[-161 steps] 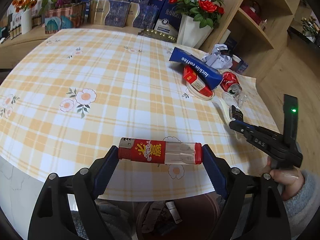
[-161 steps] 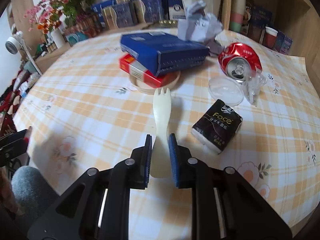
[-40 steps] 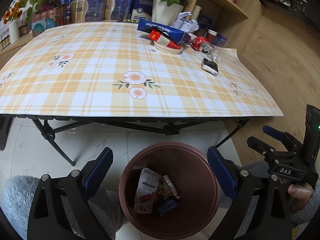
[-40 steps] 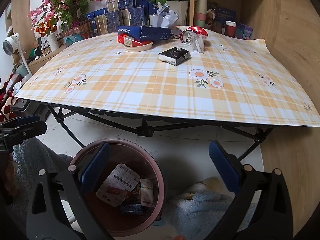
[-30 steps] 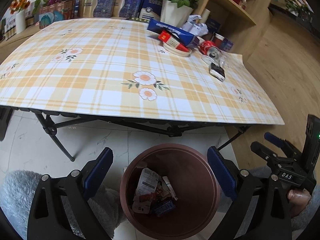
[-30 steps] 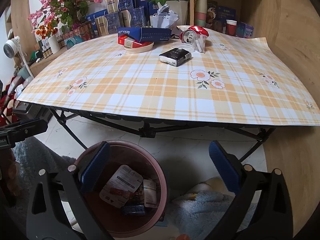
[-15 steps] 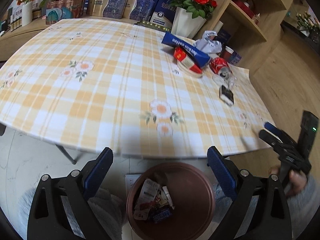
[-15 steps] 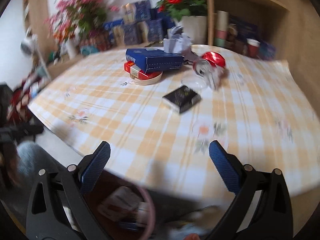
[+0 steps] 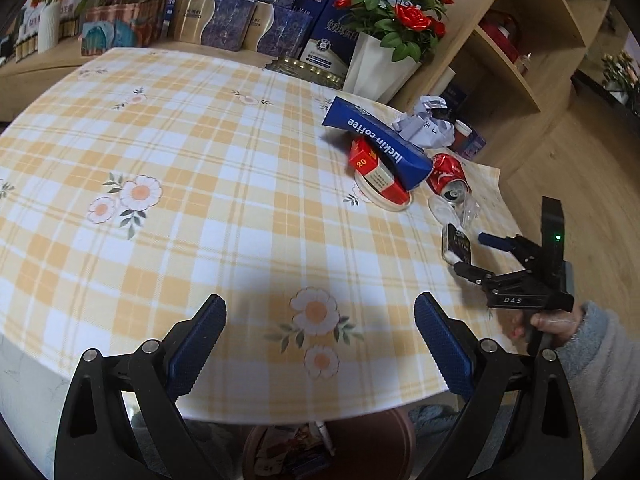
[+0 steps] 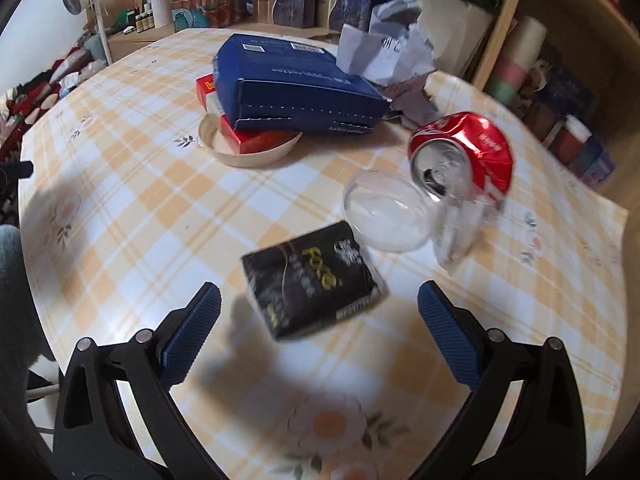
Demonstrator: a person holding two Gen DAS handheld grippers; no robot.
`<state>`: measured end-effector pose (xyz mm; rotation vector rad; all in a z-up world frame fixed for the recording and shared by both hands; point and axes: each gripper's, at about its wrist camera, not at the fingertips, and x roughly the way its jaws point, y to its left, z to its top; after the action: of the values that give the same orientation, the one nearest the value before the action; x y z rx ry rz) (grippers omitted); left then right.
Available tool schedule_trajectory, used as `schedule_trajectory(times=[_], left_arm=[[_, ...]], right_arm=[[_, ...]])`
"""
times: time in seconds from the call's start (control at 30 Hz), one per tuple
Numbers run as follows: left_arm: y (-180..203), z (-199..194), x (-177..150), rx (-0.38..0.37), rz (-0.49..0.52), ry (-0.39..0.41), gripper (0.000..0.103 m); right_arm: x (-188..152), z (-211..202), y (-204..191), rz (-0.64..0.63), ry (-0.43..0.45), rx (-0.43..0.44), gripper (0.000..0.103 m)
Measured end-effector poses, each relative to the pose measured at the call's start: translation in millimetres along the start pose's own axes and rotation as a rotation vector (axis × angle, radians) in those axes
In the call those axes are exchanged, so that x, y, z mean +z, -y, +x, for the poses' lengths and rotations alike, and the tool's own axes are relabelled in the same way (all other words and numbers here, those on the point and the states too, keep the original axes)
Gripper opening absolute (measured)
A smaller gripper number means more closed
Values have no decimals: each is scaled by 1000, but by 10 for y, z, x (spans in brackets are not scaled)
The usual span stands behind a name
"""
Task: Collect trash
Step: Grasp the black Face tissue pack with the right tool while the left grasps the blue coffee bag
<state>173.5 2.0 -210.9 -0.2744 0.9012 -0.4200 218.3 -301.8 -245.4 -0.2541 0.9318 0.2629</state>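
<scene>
A black tissue pack [image 10: 314, 282] lies on the checked tablecloth just ahead of my right gripper [image 10: 318, 326], which is open and empty, with a finger on either side of the pack. Behind it sit a clear lid [image 10: 386, 216], a crushed red can [image 10: 466, 156] and clear wrapping [image 10: 460, 232]. A blue coffee box [image 10: 296, 84] rests on a red carton [image 10: 252, 136] in a beige dish [image 10: 248, 154], with crumpled paper [image 10: 386, 54] behind. My left gripper [image 9: 318, 346] hangs open and empty over the table's near edge. The right gripper [image 9: 474, 254] also shows in the left wrist view, beside the tissue pack [image 9: 456, 244].
A brown bin [image 9: 376, 444] with litter inside stands under the table's near edge. A white vase of red roses [image 9: 376, 68], blue and gold boxes [image 9: 224, 20] and a wooden shelf unit [image 9: 516, 36] line the far side. A person's hand in a grey sleeve [image 9: 584, 344] holds the right gripper.
Both grippers rose from over the bin to the tabletop. The right gripper moved up close to the black tissue pack. The lighter and spork held 5.4 s ago are gone from both grippers.
</scene>
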Motion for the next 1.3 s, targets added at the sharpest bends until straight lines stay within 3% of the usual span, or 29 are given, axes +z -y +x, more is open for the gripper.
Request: schedule_trajectory(times=[0.2,0.37,0.6,0.77,0.97,1.13,1.23,1.3], left_arm=[[-37,125,91,-29,-42,-14,93],[-88,205,152,-78,-116,-30,93],[-93,344,374,-147,-223,-30,92],[-112,559,657,-232,-340,-31,84],[-175,944,1060,-336,-518,-20,78],[-234,1329,1312,-337,-615,-27,71],[-223,1517,1394,-280,-595,-51,66],[-240,1609,1425,-286,-599,-50,65]], right_arm=[[40,176,69,7,-39,107,92],[35,156,64,9,-5,119,77],[-36,26,94,47,76,104,63],[-100,-120,185,108,160,84,62],[-141,-170,358,202,196,82,62],[-175,-190,386,223,210,82,62],[-165,-181,358,207,207,80,62],[-157,-169,339,195,203,81,62]])
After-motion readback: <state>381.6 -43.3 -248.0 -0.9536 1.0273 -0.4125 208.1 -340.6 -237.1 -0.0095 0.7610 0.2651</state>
